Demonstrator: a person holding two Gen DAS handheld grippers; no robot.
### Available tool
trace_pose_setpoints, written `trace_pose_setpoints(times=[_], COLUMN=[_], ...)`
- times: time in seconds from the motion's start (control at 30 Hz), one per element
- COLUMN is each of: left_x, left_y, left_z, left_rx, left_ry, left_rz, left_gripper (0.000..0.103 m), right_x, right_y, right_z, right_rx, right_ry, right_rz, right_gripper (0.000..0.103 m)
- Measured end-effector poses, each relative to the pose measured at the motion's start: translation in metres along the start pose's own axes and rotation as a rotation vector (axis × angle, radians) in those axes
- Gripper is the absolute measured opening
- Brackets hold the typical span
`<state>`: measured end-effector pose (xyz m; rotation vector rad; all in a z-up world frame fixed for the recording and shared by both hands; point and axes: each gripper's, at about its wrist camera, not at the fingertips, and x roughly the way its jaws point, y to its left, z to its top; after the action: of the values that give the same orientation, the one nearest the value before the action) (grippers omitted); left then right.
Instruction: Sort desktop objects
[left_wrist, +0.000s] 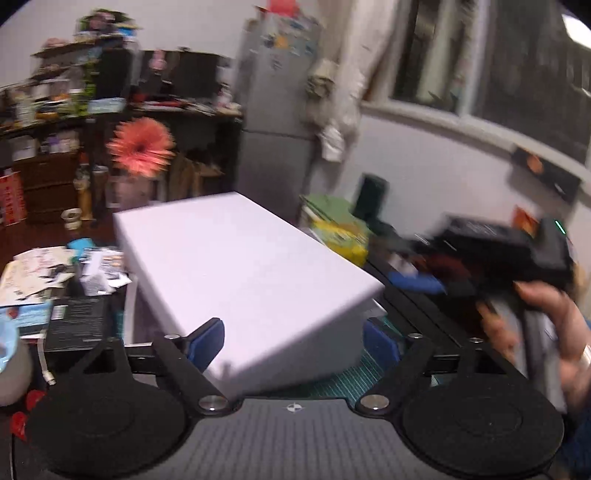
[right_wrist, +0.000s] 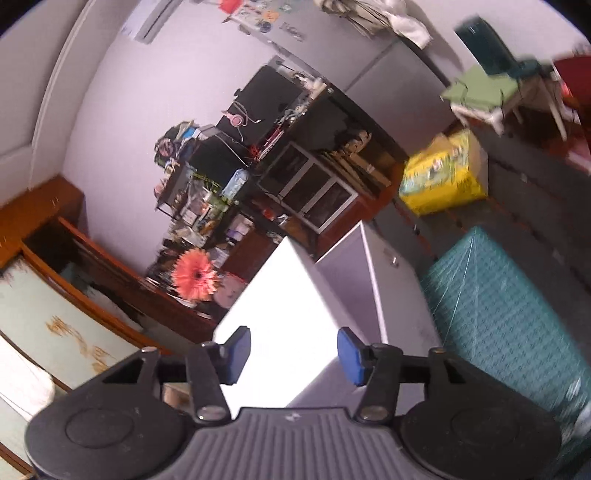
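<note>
Left wrist view is smearing badly on its right side — the right gripper (left_wrist: 509, 247) and the hand (left_wrist: 546, 332) holding it are showing as a dark blur, jaws unreadable there. The white box (left_wrist: 243, 273) is hiding the desk under it and its near corner is dropping behind the gripper body. Whether the left gripper's (left_wrist: 295, 343) blue pads (left_wrist: 207, 343) are touching the box is not resolving. Papers (left_wrist: 55, 269) at left are too blurred to read. In the right wrist view the green mat (right_wrist: 509, 325) is running off the right edge, and shelf clutter (right_wrist: 207, 206) is too small to identify — the yellow bag (right_wrist: 443, 177) print too.
</note>
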<state>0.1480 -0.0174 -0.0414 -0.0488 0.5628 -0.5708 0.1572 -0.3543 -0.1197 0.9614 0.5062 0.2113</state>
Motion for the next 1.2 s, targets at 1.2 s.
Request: trace_pose_setpoints(times=[1.2], left_x=[0.005], left_y=[0.101], left_z=[0.003], left_rx=[-0.455], left_ry=[-0.062], left_rz=[0.312], left_gripper=[0.086], right_x=[0.119], right_y=[-0.003], right_z=[-0.133], right_rx=[0.405], right_ry=[0.268], right_rz=[0.276], right_gripper=[0.063])
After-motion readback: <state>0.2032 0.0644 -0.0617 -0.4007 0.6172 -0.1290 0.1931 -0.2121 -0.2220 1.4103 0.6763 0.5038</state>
